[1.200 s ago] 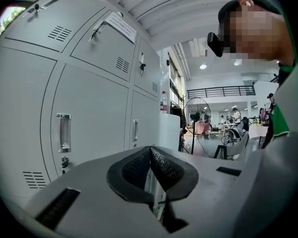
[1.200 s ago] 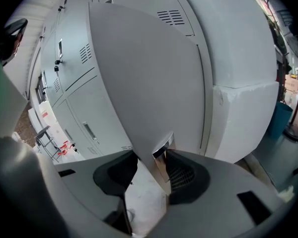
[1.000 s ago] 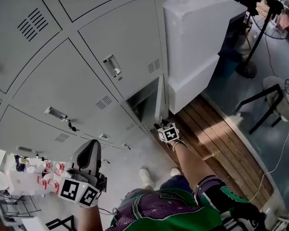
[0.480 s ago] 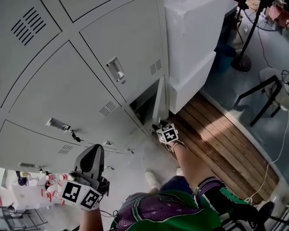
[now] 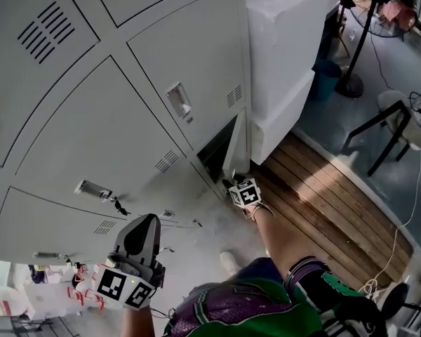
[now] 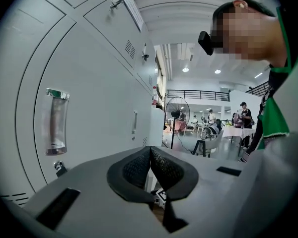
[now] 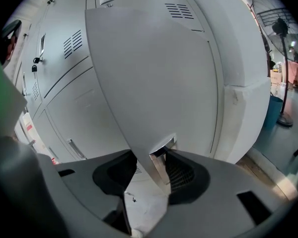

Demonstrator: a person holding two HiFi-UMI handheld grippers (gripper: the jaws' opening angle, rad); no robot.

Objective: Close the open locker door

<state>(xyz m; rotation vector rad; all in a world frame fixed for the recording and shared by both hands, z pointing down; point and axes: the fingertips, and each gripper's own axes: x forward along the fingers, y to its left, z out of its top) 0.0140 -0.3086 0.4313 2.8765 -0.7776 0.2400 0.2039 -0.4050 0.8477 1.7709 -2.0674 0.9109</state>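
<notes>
Centre of the head view: locker door (image 5: 237, 149) stands ajar in the bottom row, nearly edge-on, with the dark locker opening (image 5: 214, 152) just left of it. Right tool (image 5: 235, 184) is clamped on the door's lower free corner. In the right gripper view the folded door edge (image 7: 156, 78) runs down between the jaws of the right tool (image 7: 154, 165), pads on either side of it. White block (image 5: 288, 62) sits just right of the door, with only a narrow gap between them. Wooden planks (image 5: 323, 209) lie at lower right. Left tool (image 5: 147, 223) hangs at lower left, well apart from the door, facing shut lockers. Left tool (image 6: 150, 155) jaws are together, nothing between them.
</notes>
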